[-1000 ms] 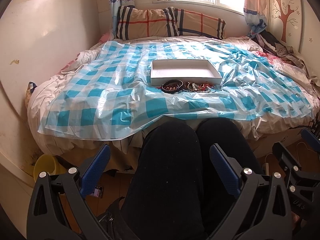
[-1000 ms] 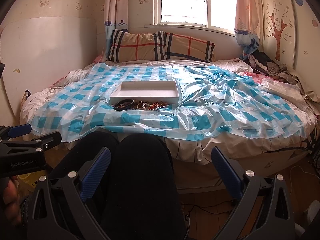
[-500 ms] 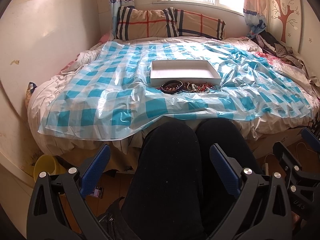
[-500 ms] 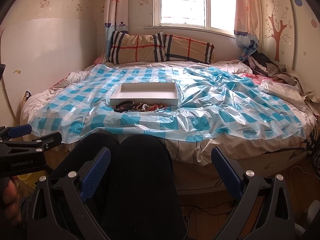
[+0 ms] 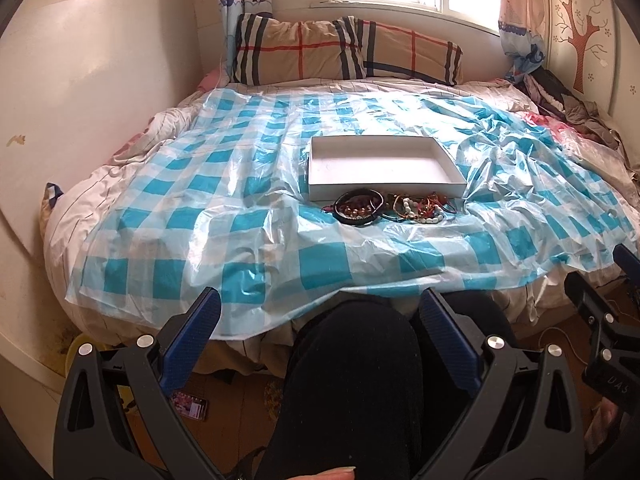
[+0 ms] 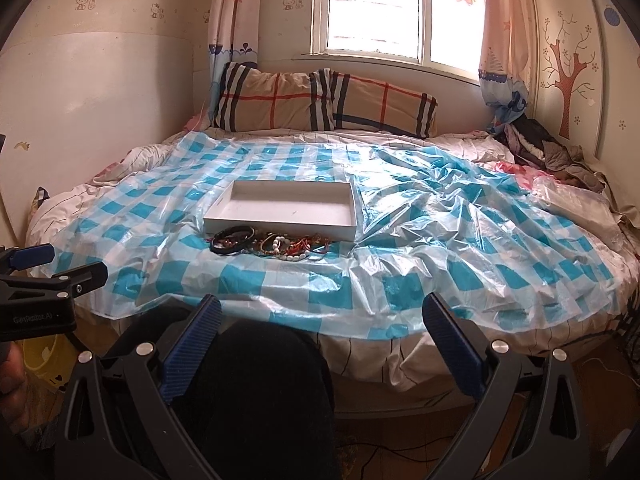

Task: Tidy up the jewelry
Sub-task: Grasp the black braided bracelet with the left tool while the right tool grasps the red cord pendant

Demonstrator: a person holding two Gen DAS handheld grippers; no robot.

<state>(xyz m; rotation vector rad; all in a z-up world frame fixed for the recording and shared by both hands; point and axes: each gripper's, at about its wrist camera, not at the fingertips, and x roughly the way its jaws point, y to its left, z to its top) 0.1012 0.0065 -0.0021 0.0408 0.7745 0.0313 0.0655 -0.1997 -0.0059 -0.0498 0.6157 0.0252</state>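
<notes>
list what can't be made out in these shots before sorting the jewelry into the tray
- Jewelry pile: too small and tangled in both views to count pieces or tell types.
- Tray inside: in the right wrist view the near wall hides part of the floor.
- Right gripper: cut off by the left wrist view's right edge.
- Floor under the bed: hidden by the person's legs and the left gripper.

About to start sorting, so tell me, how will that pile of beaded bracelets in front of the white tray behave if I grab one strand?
The tangled pile of beaded bracelets looks looped together, so one strand will probably go limp and drag its neighbours. The glossy blue-checked plastic sheet underneath is probably slick, so pushed beads may slide. The shallow white rectangular tray looks light, so it may shift if nudged.
</notes>
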